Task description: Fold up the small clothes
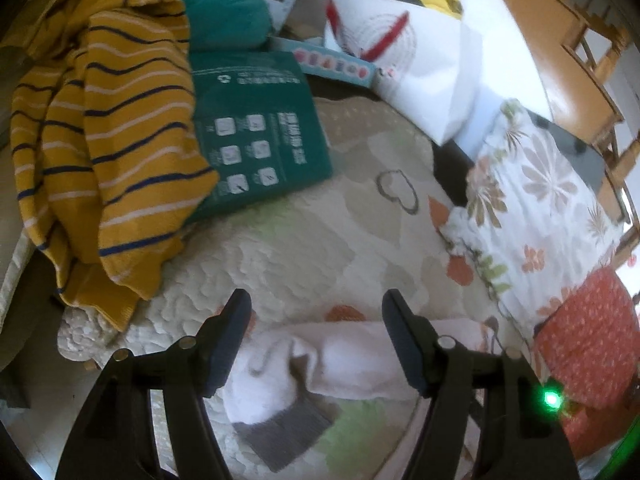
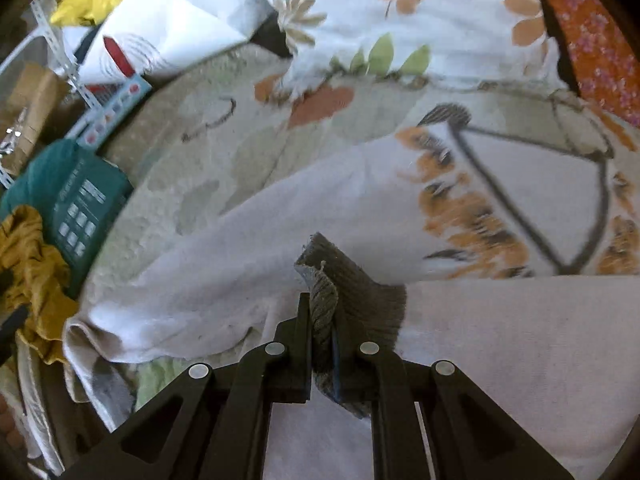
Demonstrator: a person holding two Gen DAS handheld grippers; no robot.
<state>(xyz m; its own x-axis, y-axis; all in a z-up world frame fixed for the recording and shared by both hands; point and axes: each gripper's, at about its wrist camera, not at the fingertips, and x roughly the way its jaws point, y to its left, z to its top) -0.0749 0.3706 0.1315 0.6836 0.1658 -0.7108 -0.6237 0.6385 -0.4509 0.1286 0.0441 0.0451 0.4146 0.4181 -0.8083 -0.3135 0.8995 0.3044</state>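
Observation:
A small white garment (image 2: 248, 264) with grey ribbed cuffs and an orange and black print lies spread on a quilted bed cover (image 1: 304, 248). My right gripper (image 2: 322, 316) is shut on one grey ribbed cuff (image 2: 344, 280), which stands up between the jaws. My left gripper (image 1: 316, 312) is open and empty above a white sleeve (image 1: 340, 364) of the same garment, whose grey cuff (image 1: 284, 432) lies below between the jaws.
A yellow striped sweater (image 1: 112, 140) is heaped at the left over a green box (image 1: 260, 132). A teal cloth (image 1: 224, 4), a white bag (image 1: 412, 60), a floral quilt (image 1: 536, 208) and an orange cloth (image 1: 592, 340) ring the bed cover.

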